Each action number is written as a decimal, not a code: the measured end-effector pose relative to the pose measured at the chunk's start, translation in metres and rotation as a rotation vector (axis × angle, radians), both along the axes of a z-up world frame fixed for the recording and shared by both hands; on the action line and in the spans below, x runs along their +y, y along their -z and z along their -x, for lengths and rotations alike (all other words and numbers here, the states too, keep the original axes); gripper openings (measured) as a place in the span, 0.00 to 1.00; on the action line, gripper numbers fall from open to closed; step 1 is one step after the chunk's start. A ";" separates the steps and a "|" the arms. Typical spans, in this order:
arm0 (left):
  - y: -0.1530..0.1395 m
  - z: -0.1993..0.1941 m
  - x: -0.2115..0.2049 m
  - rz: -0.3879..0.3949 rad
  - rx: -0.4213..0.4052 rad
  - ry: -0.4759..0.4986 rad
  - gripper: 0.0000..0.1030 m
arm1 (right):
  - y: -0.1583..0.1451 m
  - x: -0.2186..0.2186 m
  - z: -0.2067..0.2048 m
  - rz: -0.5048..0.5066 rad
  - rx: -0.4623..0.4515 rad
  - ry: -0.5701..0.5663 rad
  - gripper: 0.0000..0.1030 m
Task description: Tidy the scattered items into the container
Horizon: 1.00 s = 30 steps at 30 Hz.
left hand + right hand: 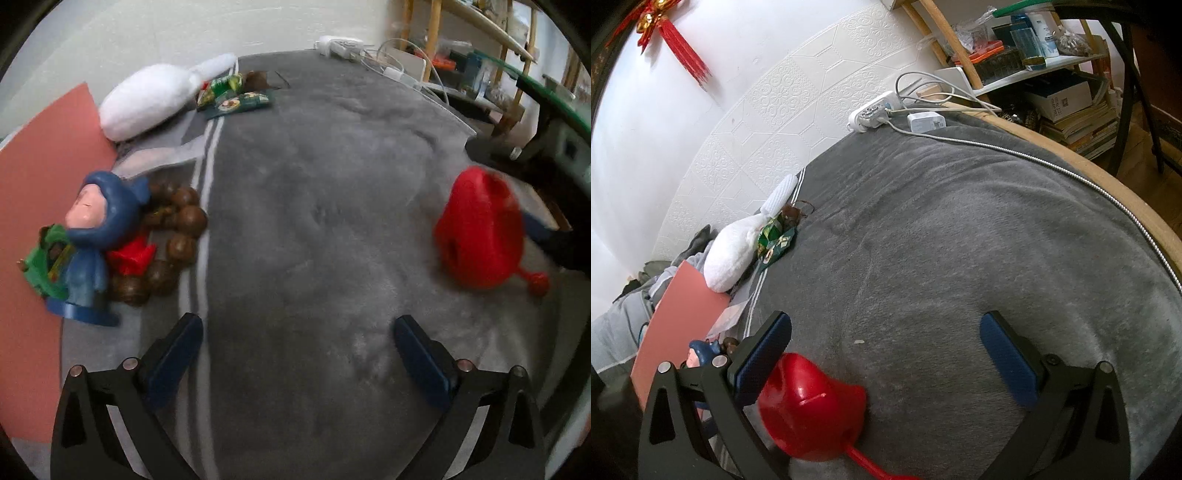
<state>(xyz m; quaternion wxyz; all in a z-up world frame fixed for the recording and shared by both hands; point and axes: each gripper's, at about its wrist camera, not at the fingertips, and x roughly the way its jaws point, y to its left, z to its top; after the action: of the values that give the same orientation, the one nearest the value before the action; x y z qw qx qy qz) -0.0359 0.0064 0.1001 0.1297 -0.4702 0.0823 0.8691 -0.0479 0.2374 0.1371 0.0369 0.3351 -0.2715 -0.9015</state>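
Left gripper [297, 354] wide, empty, above grey fleece blanket [314, 221]. Right gripper [886, 354] wide; glossy red plastic pear-shaped toy [809, 406] beside its left finger, ungripped.

Figurine [96, 236] stands at the blanket's [314, 221] left edge, beads [177, 236] just right of it, card [37, 206] to its left. Pillow [147, 99] and packets [236, 96] lie behind. Toy [480, 232] sits far right. Power strip [873, 110] at back edge.
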 end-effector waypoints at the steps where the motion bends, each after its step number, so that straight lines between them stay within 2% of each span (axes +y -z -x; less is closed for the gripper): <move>1: 0.000 0.002 0.002 -0.004 0.007 0.000 1.00 | 0.000 0.000 0.000 0.001 0.001 0.000 1.00; 11: 0.031 0.033 0.012 -0.012 0.004 -0.021 1.00 | 0.000 0.000 0.000 0.001 0.000 0.002 1.00; 18: 0.034 0.037 0.012 -0.011 0.005 -0.021 1.00 | -0.001 0.003 -0.001 0.030 0.019 0.003 1.00; 22: 0.033 0.035 0.012 -0.013 0.005 -0.021 1.00 | -0.004 -0.006 0.010 -0.035 -0.046 0.006 1.00; 23: 0.032 0.035 0.012 -0.013 0.004 -0.022 1.00 | -0.010 -0.009 0.013 -0.056 -0.085 0.007 1.00; 24: 0.034 0.036 0.012 -0.013 0.004 -0.022 1.00 | -0.017 -0.012 0.017 -0.082 -0.138 0.009 1.00; 26: 0.032 0.034 0.012 -0.013 0.004 -0.022 1.00 | -0.051 -0.024 0.019 -0.228 -0.237 0.046 0.99; 28: 0.035 0.037 0.012 -0.013 0.005 -0.022 1.00 | -0.114 -0.047 0.010 -0.390 -0.206 0.112 1.00; 30: 0.034 0.035 0.012 -0.013 0.005 -0.022 1.00 | -0.171 -0.076 0.000 -0.466 -0.127 0.182 1.00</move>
<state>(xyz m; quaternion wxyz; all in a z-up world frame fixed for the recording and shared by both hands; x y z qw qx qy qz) -0.0708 0.0181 0.0665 0.1231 -0.4682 0.0718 0.8720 -0.0483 0.1610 0.3082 -0.1397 0.3649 -0.0872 -0.9164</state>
